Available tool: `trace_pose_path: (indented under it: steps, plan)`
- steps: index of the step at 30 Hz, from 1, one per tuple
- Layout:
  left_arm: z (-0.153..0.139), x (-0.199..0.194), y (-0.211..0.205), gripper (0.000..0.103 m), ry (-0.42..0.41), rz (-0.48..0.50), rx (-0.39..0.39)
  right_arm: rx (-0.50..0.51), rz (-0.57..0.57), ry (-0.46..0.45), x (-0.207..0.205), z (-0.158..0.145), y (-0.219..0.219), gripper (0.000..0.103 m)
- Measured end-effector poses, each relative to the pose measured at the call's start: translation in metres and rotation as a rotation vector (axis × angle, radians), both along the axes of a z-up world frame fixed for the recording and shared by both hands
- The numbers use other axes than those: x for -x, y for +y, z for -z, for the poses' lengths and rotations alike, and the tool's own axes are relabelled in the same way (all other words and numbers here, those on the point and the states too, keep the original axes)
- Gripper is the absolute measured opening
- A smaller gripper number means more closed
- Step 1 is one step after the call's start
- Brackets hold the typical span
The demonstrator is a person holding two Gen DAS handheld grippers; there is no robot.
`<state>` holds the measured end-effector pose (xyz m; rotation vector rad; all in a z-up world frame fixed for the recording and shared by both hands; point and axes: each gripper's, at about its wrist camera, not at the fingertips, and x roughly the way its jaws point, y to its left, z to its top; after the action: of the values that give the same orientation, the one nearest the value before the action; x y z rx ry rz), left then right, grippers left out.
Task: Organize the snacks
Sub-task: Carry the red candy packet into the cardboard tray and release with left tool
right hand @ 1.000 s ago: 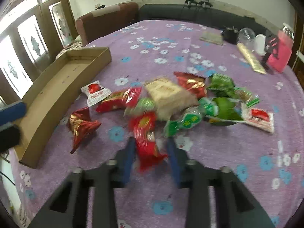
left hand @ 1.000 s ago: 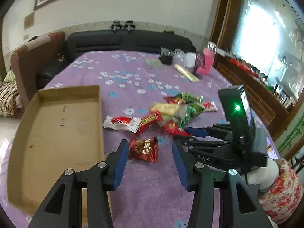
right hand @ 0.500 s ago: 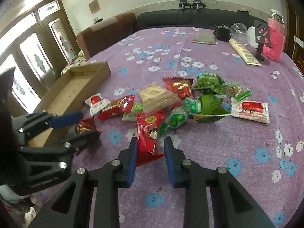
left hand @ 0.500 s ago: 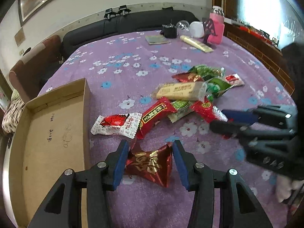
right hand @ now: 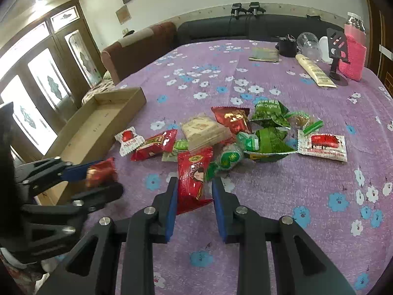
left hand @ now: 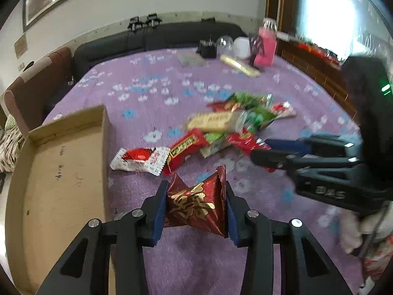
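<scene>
Left claw [left hand: 195,209] clamped across dark-red foil packet [left hand: 197,207]: light, crinkly, slippery. Right claw [right hand: 194,202] open astride red sachet [right hand: 194,174], best pinched mid-body.

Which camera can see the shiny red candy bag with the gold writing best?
The left wrist view. The red packet with gold writing sits large and sharp there, pinched in the left gripper. In the right wrist view that packet is small, blurry and partly hidden by the gripper.
</scene>
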<state>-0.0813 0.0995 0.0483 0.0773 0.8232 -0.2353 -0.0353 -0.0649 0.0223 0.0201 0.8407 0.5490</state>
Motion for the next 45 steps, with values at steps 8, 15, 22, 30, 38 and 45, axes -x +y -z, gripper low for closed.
trace_pose_path:
  steps: [8,15,22,30,38,45]
  plan:
    - [-0.043,0.044,0.055,0.044,-0.098,-0.101,0.051,-0.034,-0.013,-0.049,0.010,-0.009,0.004,0.026]
    - [-0.043,0.066,0.139,0.044,-0.103,-0.276,0.071,-0.078,-0.047,-0.047,0.032,-0.038,0.023,0.026]
    - [-0.017,0.060,0.178,0.044,-0.056,-0.359,0.049,-0.090,-0.178,-0.038,0.054,-0.065,0.089,0.027]
    - [0.002,0.057,0.211,0.045,-0.015,-0.430,0.034,-0.044,-0.303,0.039,0.058,-0.039,0.189,0.027]
    - [0.002,0.064,0.229,0.045,-0.017,-0.455,0.080,0.003,-0.353,0.085,0.057,-0.010,0.242,0.027]
    - [-0.023,0.080,0.218,0.059,-0.103,-0.447,0.094,-0.037,-0.348,0.020,0.060,-0.032,0.224,0.034]
